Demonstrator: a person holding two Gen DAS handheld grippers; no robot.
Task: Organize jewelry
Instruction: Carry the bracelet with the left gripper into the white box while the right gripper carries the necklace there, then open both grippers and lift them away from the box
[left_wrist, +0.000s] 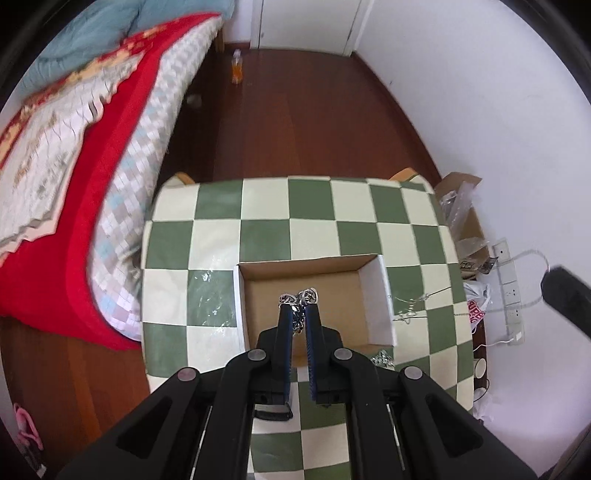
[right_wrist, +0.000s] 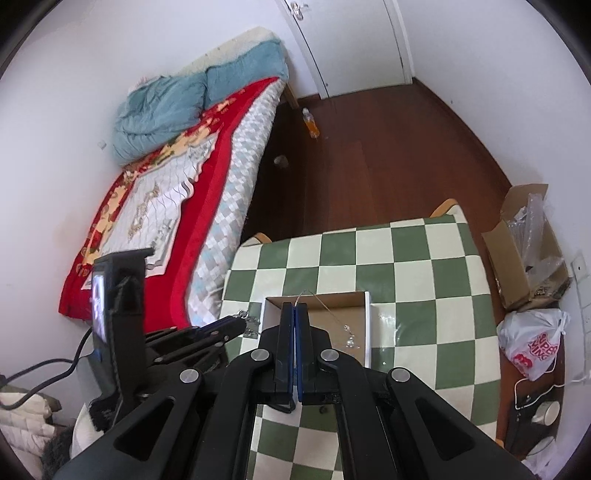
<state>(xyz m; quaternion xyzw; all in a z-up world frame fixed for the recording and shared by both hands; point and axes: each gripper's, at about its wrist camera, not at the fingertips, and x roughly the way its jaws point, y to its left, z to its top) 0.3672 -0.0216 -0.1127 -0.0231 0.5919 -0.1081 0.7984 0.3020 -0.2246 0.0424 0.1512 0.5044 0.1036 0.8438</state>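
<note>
A small table covered in a green-and-cream checked cloth (left_wrist: 258, 206) holds an open cardboard box (left_wrist: 312, 291) with a bare brown floor. The left gripper (left_wrist: 299, 308) hangs over the box, its blue fingers nearly together and clamped on a chunky silver chain (left_wrist: 297, 299) that bunches up between the tips. The right gripper (right_wrist: 294, 308) has its fingers pressed flat together, pinching a thin silver necklace (right_wrist: 332, 314) whose fine strand trails down to a small pendant over the box. More silver jewellery (left_wrist: 382, 357) lies on the cloth at the near right corner of the box. A bed with a red patterned blanket (left_wrist: 55, 147) stands just left of the table, and an orange bottle (left_wrist: 236, 68) stands on the dark wooden floor by a white door. Only the right wrist view shows the left gripper from the side, with the chain dangling from it, and a white plastic bag (right_wrist: 532, 343) beside an opened carton (right_wrist: 517, 258) to the right of the table.
</note>
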